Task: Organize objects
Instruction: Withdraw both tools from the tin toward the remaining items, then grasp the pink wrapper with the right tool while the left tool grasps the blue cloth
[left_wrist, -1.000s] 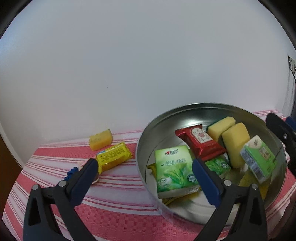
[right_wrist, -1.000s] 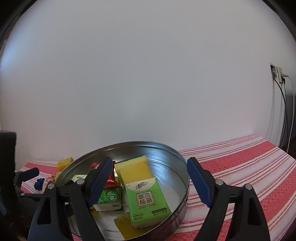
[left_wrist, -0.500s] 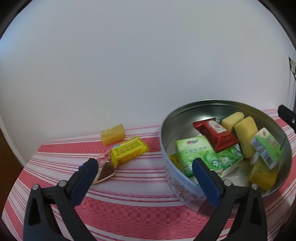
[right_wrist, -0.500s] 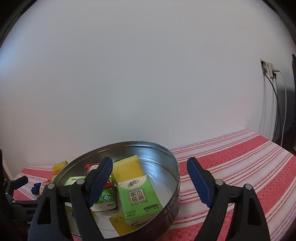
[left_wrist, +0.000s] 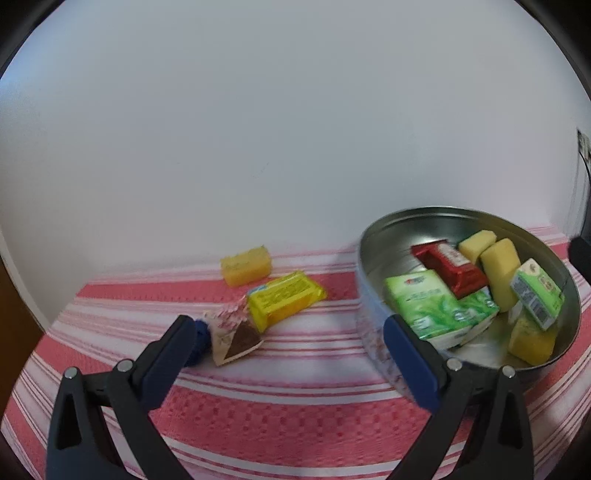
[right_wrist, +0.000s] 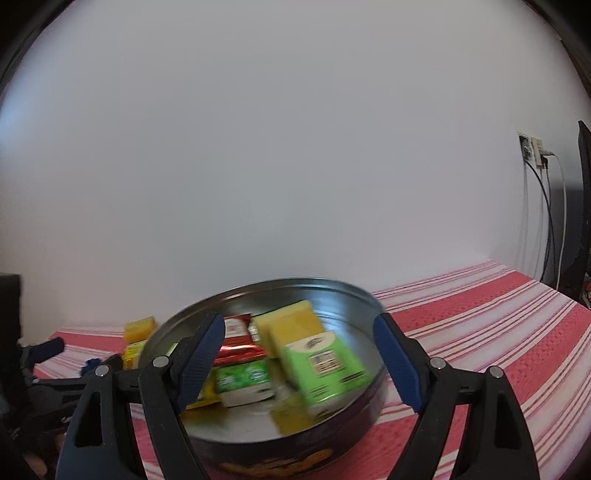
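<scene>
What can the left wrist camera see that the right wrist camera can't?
Only the left wrist view shows the triangular snack packet lying on the striped cloth, and the left gripper with open jaws around nothing.

Only the right wrist view shows the wall socket with cables, the printed outside of the tin, and the right gripper, open too.

Both show the round metal tin holding green packs, yellow sponges and a red packet, plus a yellow sponge outside it.

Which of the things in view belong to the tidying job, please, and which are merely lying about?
Job:
round tin
yellow sponge
yellow packet
triangular sachet
green tissue pack
red packet

Lying about:
striped tablecloth
wall socket
cables
</scene>
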